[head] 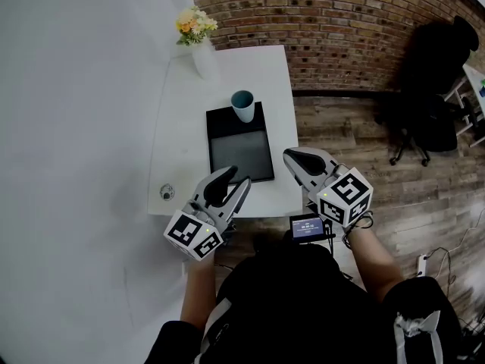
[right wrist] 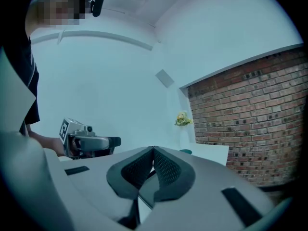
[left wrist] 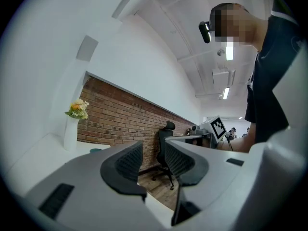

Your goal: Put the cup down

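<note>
A teal cup (head: 242,106) stands upright at the far end of a black tray (head: 239,154) on the white table (head: 182,127). Its rim shows small in the left gripper view (left wrist: 96,150) and the right gripper view (right wrist: 186,151). My left gripper (head: 236,180) hovers at the table's near edge, just short of the tray. Its jaws stand apart with nothing between them (left wrist: 154,153). To the right of the tray, off the table's near right corner, my right gripper (head: 292,158) has its pads pressed together on nothing (right wrist: 153,150). Both grippers are well short of the cup.
A white vase of flowers (head: 198,40) stands at the table's far left corner, by the brick wall (head: 326,21). A small round fitting (head: 167,192) sits near the left front edge. A small screen (head: 307,227) is close to my body. A black office chair (head: 424,120) stands on the wooden floor to the right.
</note>
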`<act>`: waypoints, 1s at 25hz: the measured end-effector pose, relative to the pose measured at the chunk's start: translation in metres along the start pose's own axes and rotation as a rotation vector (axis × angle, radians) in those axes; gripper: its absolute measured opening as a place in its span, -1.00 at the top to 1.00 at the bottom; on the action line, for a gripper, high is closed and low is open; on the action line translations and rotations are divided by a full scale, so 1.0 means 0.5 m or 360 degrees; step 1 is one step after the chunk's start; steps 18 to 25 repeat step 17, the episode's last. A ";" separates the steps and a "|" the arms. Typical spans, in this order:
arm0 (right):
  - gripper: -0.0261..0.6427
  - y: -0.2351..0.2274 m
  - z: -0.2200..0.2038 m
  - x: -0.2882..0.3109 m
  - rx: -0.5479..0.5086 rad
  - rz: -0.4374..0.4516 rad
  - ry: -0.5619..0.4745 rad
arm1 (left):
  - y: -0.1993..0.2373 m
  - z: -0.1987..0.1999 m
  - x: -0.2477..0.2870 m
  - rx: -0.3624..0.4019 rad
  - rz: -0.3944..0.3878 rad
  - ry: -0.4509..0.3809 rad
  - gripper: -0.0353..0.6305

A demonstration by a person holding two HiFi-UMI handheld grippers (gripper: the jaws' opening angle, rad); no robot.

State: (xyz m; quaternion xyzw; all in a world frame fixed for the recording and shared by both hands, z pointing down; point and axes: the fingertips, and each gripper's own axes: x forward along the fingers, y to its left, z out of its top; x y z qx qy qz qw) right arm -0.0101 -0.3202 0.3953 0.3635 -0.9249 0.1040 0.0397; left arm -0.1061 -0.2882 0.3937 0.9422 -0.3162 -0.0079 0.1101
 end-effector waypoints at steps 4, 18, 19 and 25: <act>0.88 -0.013 -0.003 -0.003 -0.0004 -0.0041 -0.0016 | 0.009 -0.005 -0.001 -0.0022 0.0021 0.0005 0.49; 0.88 -0.021 0.001 -0.009 0.0000 -0.0064 -0.0047 | 0.002 -0.004 -0.003 -0.0041 -0.0006 -0.0005 0.72; 0.88 -0.021 0.001 -0.009 0.0000 -0.0064 -0.0047 | 0.002 -0.004 -0.003 -0.0041 -0.0006 -0.0005 0.72; 0.88 -0.021 0.001 -0.009 0.0000 -0.0064 -0.0047 | 0.002 -0.004 -0.003 -0.0041 -0.0006 -0.0005 0.72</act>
